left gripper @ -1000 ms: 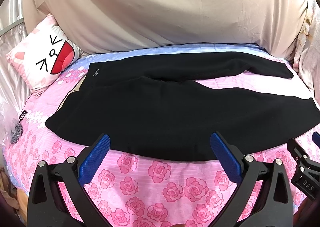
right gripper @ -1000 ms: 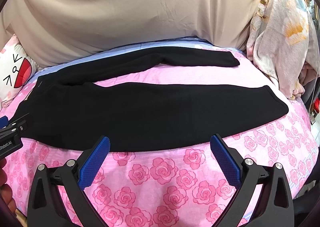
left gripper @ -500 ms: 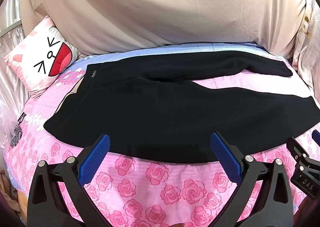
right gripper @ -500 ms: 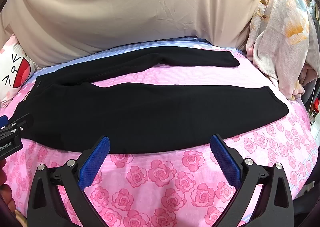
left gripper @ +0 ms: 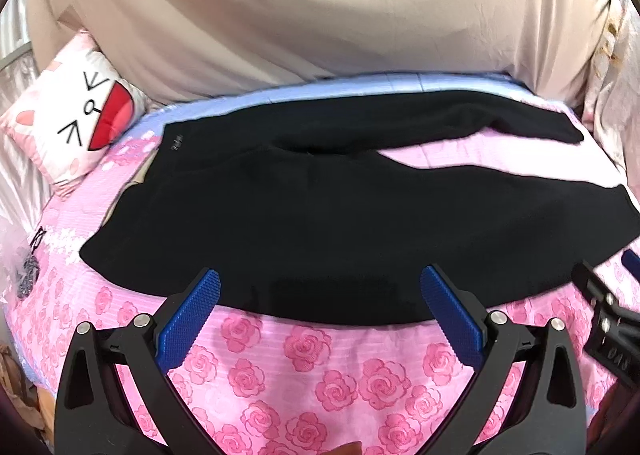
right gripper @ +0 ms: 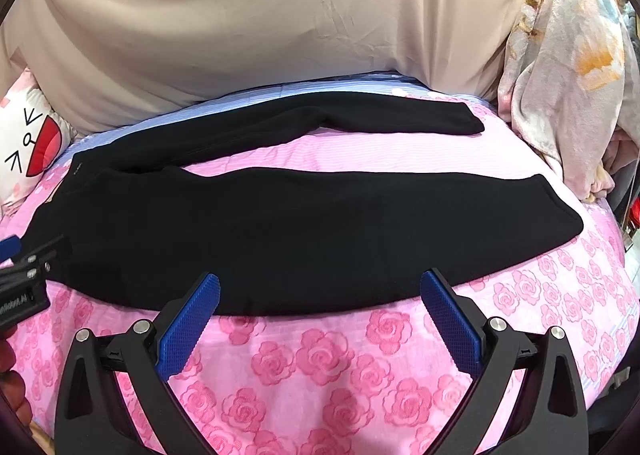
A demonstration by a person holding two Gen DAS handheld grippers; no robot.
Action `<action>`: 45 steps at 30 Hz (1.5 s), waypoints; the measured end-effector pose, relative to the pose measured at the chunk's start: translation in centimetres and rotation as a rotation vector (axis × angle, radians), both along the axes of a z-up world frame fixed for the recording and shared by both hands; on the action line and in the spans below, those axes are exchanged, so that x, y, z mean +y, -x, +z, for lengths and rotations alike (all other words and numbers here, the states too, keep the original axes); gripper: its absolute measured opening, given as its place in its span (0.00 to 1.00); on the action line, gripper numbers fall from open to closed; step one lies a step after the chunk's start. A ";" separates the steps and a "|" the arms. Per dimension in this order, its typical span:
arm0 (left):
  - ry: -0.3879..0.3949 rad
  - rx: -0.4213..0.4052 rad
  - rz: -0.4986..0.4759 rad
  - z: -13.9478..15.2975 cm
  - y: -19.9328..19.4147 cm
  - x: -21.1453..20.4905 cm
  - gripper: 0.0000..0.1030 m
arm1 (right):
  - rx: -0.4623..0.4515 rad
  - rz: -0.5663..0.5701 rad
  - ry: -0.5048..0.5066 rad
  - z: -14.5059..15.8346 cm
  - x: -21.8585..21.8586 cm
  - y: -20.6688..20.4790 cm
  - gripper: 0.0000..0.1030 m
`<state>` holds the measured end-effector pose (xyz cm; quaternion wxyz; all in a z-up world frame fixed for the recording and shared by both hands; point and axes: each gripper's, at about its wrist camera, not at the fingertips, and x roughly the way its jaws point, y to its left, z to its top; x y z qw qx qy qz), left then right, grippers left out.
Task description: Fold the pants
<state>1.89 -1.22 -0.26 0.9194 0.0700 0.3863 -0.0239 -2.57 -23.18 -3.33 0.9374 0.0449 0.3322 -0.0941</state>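
1. The black pants (left gripper: 320, 215) lie flat and unfolded on the bed (left gripper: 312, 375), which wears a pink cover printed with roses. The waistband points toward the cat-face pillow (left gripper: 80, 123) on the left, and the two legs run off to the right.
2. The legs are spread apart in a narrow V, with a strip of pink cover showing between them. The far leg ends near the back edge of the bed; the near leg is wider in view and ends toward the bed's right side (right gripper: 552, 223).
3. The left hand-held gripper (left gripper: 320, 295) hangs just above the near edge of the pants, close to the waist half. Its blue-padded fingers (left gripper: 192, 319) are spread wide and hold nothing.
4. The right hand-held gripper (right gripper: 320, 295) sits above the same near edge, farther along the near leg. It is likewise spread wide, its pads (right gripper: 448, 319) clear of the fabric.
5. Each tool shows at the edge of the other's view, so the two are side by side.
6. A beige sheet (right gripper: 280, 23) hangs behind the bed, and a pale floral blanket (right gripper: 568, 75) is bunched at the right.
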 end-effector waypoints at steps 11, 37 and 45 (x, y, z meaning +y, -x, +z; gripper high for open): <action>0.013 -0.079 0.008 1.6 -4.2 1.7 0.96 | -0.015 -0.058 -0.058 4.4 -15.2 -11.0 0.95; 0.082 0.184 0.321 -3.8 -38.5 26.1 0.96 | 0.273 -0.056 -0.088 -2.0 -30.9 -33.8 0.95; 0.092 0.236 0.247 -6.3 -40.4 25.6 0.81 | 0.261 -0.018 -0.213 -0.9 -33.5 -33.7 0.27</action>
